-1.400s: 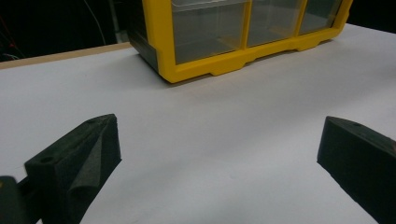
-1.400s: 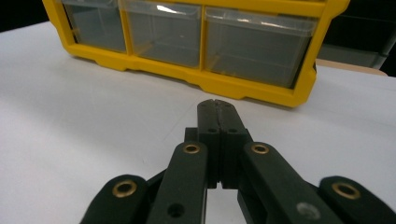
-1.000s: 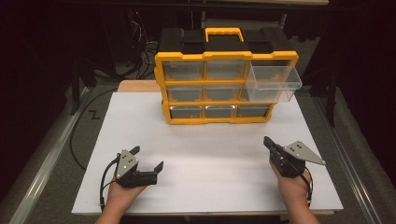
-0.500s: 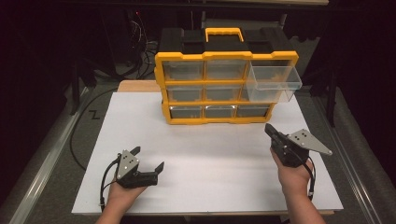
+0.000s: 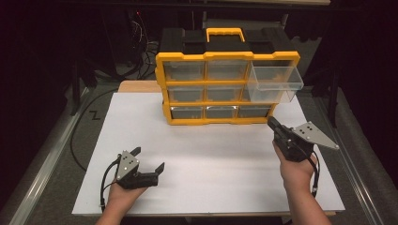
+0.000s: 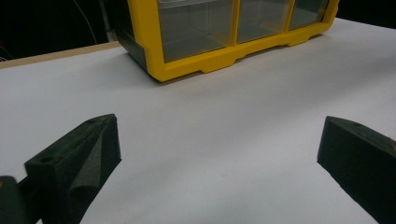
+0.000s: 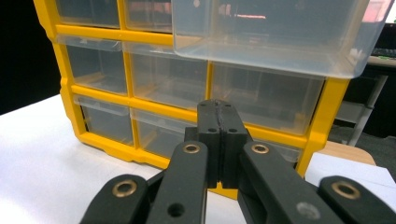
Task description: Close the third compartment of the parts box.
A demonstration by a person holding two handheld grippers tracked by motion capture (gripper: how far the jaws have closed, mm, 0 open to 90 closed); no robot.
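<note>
While the left gripper (image 5: 149, 160) rests released on the table (image 5: 225, 154), the clenched, empty right gripper (image 5: 273, 123) nears the open drawer (image 5: 274, 83), probably to push it shut.

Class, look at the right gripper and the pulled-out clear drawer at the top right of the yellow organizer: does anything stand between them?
Nothing visible does. The right gripper, jaws shut, sits in front of and below the open drawer of the yellow organizer, with bare white table and open air between.

right gripper (image 7: 218, 109) fingers pressed together, empty; just ahead a yellow drawer cabinet (image 7: 329, 107), its top clear drawer (image 7: 271, 37) pulled out
</note>
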